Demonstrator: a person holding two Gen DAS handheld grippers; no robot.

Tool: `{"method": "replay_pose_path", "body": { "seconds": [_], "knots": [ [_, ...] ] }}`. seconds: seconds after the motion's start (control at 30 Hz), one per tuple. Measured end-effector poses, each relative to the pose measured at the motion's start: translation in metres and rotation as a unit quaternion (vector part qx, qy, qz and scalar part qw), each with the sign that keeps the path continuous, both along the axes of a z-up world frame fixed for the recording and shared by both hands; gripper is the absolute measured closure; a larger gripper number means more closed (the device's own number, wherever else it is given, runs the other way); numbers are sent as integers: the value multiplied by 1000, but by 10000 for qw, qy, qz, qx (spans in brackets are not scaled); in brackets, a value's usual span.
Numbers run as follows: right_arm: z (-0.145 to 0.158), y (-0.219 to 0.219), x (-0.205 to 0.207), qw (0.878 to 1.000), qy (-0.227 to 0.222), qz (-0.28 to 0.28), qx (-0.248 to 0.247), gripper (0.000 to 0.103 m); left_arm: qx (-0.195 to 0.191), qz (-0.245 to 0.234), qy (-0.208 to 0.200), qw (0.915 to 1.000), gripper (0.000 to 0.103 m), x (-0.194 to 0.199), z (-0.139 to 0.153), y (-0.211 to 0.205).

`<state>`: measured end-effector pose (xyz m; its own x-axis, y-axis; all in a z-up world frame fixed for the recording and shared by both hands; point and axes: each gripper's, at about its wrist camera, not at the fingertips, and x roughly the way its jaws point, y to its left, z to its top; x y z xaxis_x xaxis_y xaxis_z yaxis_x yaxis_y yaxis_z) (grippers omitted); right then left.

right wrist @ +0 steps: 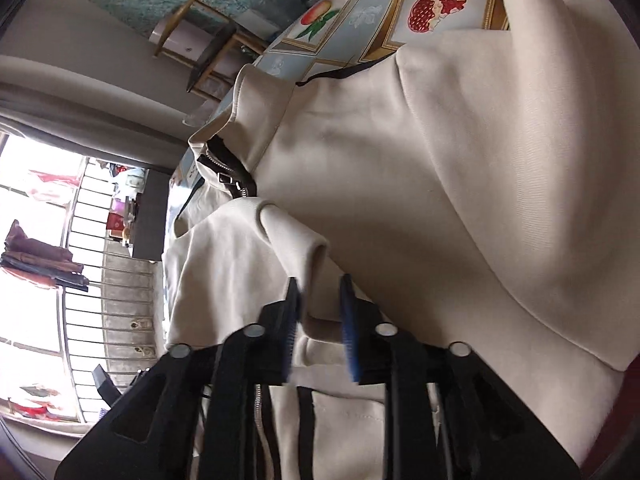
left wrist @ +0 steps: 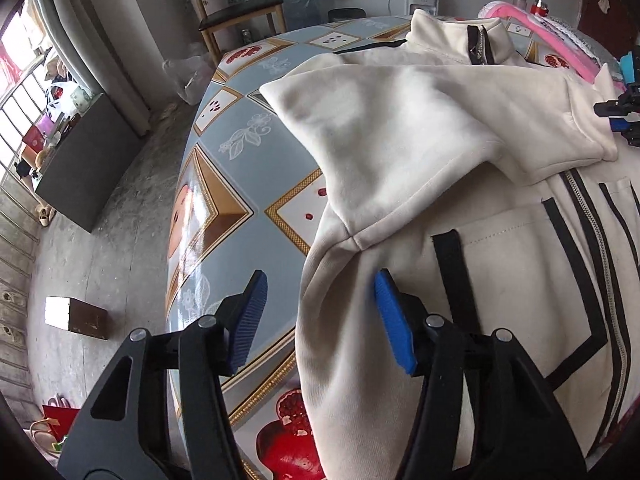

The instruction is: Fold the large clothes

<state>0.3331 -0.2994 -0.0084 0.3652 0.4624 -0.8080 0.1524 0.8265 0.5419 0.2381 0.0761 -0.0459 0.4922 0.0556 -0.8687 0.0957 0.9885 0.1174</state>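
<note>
A cream zip-up jacket (left wrist: 500,248) with black stripes lies front-up on the patterned table (left wrist: 240,168). One sleeve (left wrist: 380,120) is folded across its chest, below the collar (left wrist: 452,36). My left gripper (left wrist: 320,320) is open and straddles the jacket's side edge near the armpit; its pads do not press the cloth. In the right wrist view the jacket (right wrist: 440,160) fills the frame, with a sleeve cuff (right wrist: 288,232) just ahead of my right gripper (right wrist: 320,324). That gripper's jaws stand a little apart over the cloth and grip nothing. It also shows at the right edge of the left view, right gripper (left wrist: 624,108).
The table edge (left wrist: 180,240) drops to a concrete floor on the left, where a brown box (left wrist: 76,318) and a dark cabinet (left wrist: 88,160) stand. A wooden chair (left wrist: 240,12) is beyond the far end. A pink item (left wrist: 552,36) lies behind the collar.
</note>
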Motion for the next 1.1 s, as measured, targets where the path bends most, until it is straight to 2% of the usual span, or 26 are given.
{"method": "replay_pose_path", "body": {
  "seconds": [0.07,0.2,0.27,0.3,0.37,0.43,0.5,0.57,0.6,0.67,0.77,0.8,0.87,0.93,1.0,1.03,1.1],
  "knots": [
    [-2,-2,-1,9990,-44,49,-443,66,14,0,26,10000,54,1,0,3],
    [-12,-1,-2,9959,67,256,-864,66,156,-68,-17,9999,60,4,-1,-2],
    [-14,10,-1,9909,-52,413,-1277,66,204,-89,-55,9997,65,6,0,-5],
    [-12,16,1,9881,-101,506,-1450,77,235,-72,-86,9997,69,7,0,-7],
    [-11,26,3,9841,-167,619,-1654,90,274,-70,-117,9995,78,7,0,-9],
    [3,31,2,9819,-309,630,-1761,93,330,-52,-184,9993,87,6,2,-10],
    [31,24,-4,9837,-592,497,-1621,94,384,-24,-262,9989,96,4,6,-10],
    [62,13,-11,9834,-916,293,-1539,94,640,77,-405,9971,97,1,10,-7],
    [70,7,-14,9838,-999,228,-1469,94,531,73,-390,9978,97,0,12,-4],
    [68,-4,-16,9867,-901,130,-1348,94,335,115,-322,9989,97,0,13,3],
    [28,-11,-13,9907,-357,166,-1299,94,300,86,-259,9992,97,2,10,6],
    [14,-12,-12,9923,-211,180,-1205,94,185,50,-206,9996,97,2,10,8],
    [-3,-14,-14,9921,-105,111,-1242,94,-146,-14,-117,9998,94,3,14,15],
    [-6,-19,-16,9943,-151,18,-1053,94,-779,-105,-78,9969,92,1,25,26],
    [-4,-21,-17,9955,-201,-2,-930,94,-1332,-95,-141,9909,82,-2,37,38],
    [-5,-21,-17,9954,-189,14,-936,94,-1512,-51,-196,9883,77,-2,43,45],
    [-12,-22,-17,9947,-40,74,-1020,93,-1591,75,-259,9869,75,5,49,52]
  ]
}}
